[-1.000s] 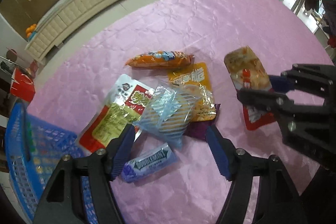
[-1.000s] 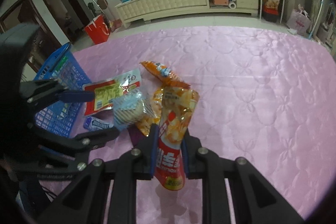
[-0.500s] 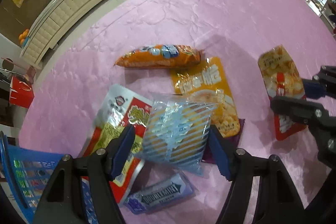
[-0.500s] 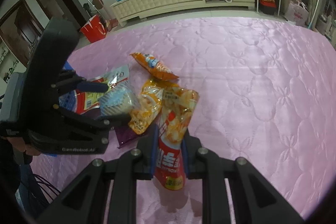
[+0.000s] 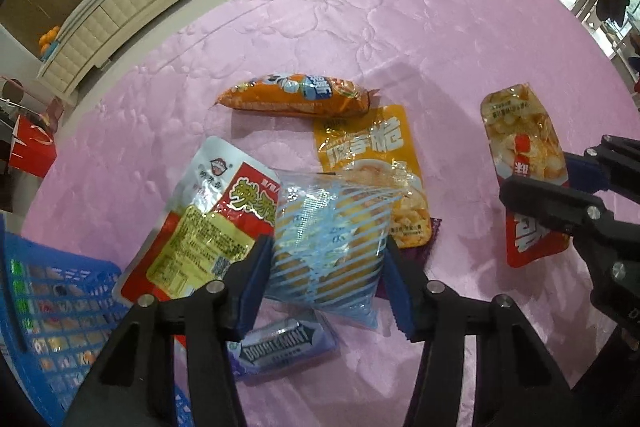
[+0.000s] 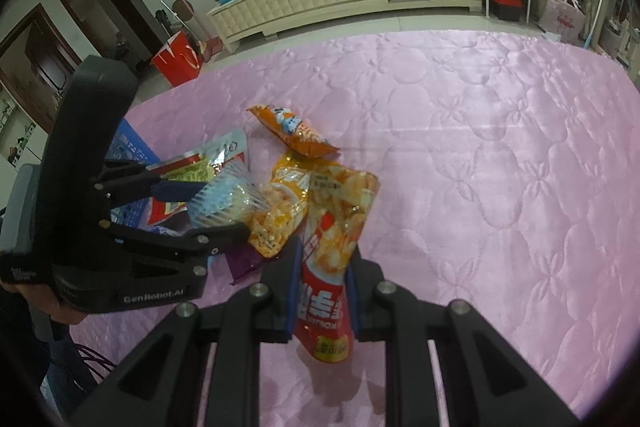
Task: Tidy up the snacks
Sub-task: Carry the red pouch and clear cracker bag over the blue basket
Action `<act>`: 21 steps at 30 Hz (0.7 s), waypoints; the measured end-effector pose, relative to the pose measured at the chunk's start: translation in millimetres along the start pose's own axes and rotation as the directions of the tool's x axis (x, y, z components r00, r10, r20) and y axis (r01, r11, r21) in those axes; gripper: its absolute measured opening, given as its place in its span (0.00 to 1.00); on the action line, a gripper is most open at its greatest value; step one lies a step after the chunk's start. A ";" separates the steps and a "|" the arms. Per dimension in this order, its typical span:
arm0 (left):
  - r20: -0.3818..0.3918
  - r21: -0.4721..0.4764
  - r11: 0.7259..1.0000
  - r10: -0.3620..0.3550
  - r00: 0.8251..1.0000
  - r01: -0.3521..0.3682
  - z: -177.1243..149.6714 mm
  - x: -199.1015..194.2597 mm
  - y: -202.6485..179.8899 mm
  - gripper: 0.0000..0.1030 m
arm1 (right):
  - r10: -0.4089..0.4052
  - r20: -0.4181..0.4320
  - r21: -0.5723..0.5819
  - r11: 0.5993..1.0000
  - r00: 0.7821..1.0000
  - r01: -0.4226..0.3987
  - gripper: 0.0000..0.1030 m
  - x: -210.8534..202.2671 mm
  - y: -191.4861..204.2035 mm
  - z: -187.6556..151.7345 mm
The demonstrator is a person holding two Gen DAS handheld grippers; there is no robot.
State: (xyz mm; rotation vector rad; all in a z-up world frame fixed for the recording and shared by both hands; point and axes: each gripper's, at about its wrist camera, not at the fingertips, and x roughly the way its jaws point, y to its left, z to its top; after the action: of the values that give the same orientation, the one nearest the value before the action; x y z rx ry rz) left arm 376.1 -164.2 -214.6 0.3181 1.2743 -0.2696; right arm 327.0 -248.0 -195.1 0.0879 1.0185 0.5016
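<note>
Blue basket (image 5: 44, 315) cut off at near left edge; purple packet (image 5: 430, 239) largely hidden beneath yellow pouch (image 5: 372, 163).

Left tongs (image 5: 326, 277) around blue-striped clear packet (image 5: 328, 247) atop snack pile on pink tablecloth (image 5: 360, 7).

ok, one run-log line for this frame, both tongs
left tongs: closing around blue-striped packet, over pile | right tongs: shut on red-orange pouch, lifted | blue basket: at left, nothing dropped yet
</note>
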 end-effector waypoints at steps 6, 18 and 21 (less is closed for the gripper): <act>0.042 -0.032 0.999 -0.001 0.999 0.003 -23.9 -27.7 -4.7 0.49 | -0.019 -0.018 0.020 1.000 1.000 0.020 0.23 -1.1 6.3 -2.2; 0.179 -0.092 0.995 -0.020 0.984 0.037 -56.4 -107.0 11.1 0.49 | -0.011 0.001 -0.035 0.999 1.000 0.011 0.23 -41.6 51.4 -5.2; 0.217 -0.119 0.992 -0.011 0.976 0.038 -68.2 -131.7 20.6 0.49 | -0.026 0.022 -0.057 0.998 0.999 0.027 0.23 -56.6 67.3 -3.9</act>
State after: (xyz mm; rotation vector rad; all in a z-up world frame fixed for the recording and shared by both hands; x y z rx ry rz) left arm 287.3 -116.4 -103.8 0.1628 1.0750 -0.2390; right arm 275.6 -214.1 -132.2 0.0287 0.9828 0.5040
